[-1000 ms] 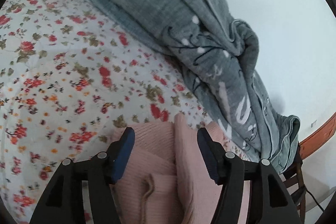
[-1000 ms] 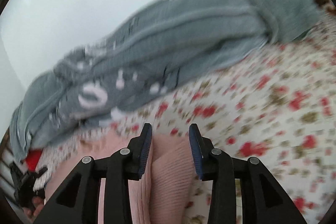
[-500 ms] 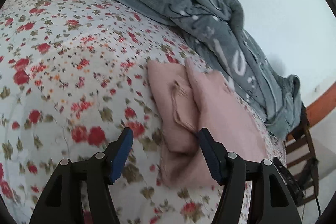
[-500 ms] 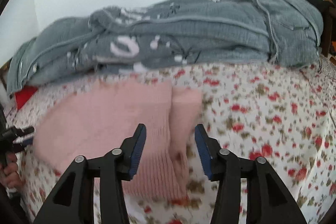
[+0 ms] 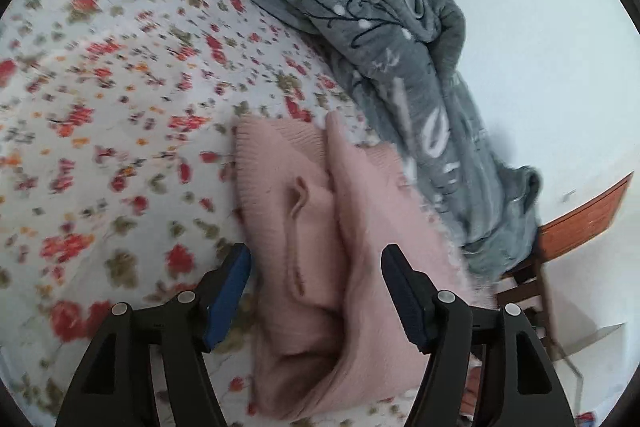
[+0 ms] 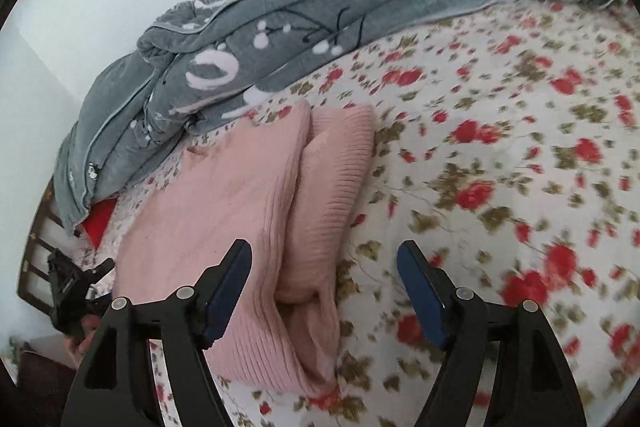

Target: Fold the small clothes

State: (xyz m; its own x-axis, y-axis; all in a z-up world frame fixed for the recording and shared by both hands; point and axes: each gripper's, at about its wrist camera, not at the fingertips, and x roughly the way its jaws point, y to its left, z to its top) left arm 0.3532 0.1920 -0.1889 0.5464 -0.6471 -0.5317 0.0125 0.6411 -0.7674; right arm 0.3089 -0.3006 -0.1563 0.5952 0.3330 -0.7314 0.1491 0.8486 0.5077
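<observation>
Left gripper (image 5: 316, 269) hangs spread wide at the bottom of its view, holding nothing, above the pink sweater (image 5: 340, 227) at lower centre on the flowered sheet (image 5: 120, 107). To finish well, I judge the folded edges should be squared and pressed flat without dragging the knit. Its ribbed hem points toward the grey blanket (image 5: 380, 27) at upper right.

Right gripper (image 6: 324, 275) is likewise spread and empty at the bottom. The sweater (image 6: 240, 207) lies left of centre, folded in soft stacked layers, slightly bulging.
</observation>
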